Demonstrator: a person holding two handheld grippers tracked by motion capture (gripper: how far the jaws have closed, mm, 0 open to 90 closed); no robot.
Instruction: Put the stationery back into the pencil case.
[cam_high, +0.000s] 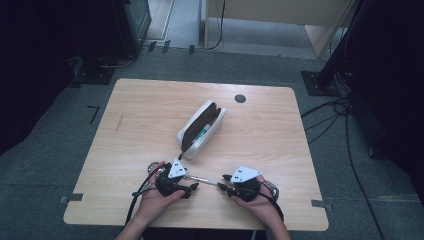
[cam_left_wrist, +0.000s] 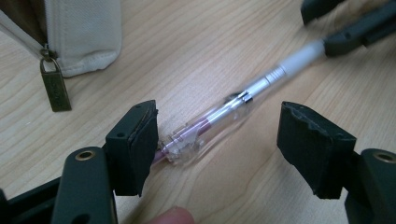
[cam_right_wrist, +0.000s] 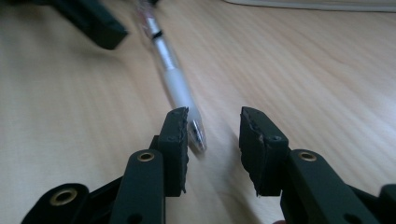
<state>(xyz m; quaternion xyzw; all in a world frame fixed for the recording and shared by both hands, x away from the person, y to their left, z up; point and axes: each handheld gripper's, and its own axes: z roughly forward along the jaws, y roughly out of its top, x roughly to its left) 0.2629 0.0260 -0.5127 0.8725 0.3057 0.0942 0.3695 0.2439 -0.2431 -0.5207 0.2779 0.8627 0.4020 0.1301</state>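
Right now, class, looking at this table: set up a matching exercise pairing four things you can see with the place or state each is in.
Things:
1. pen
2. pencil case
3. zip pull
4. round grey disc

Places or states:
A. set in the table near its far edge
B. lying on the wood between the left gripper and right gripper
C. unzipped, gaping open mid-table
D. lying flat on the wood beside the case's corner

Pairs: 1-B, 2-C, 3-D, 4-A
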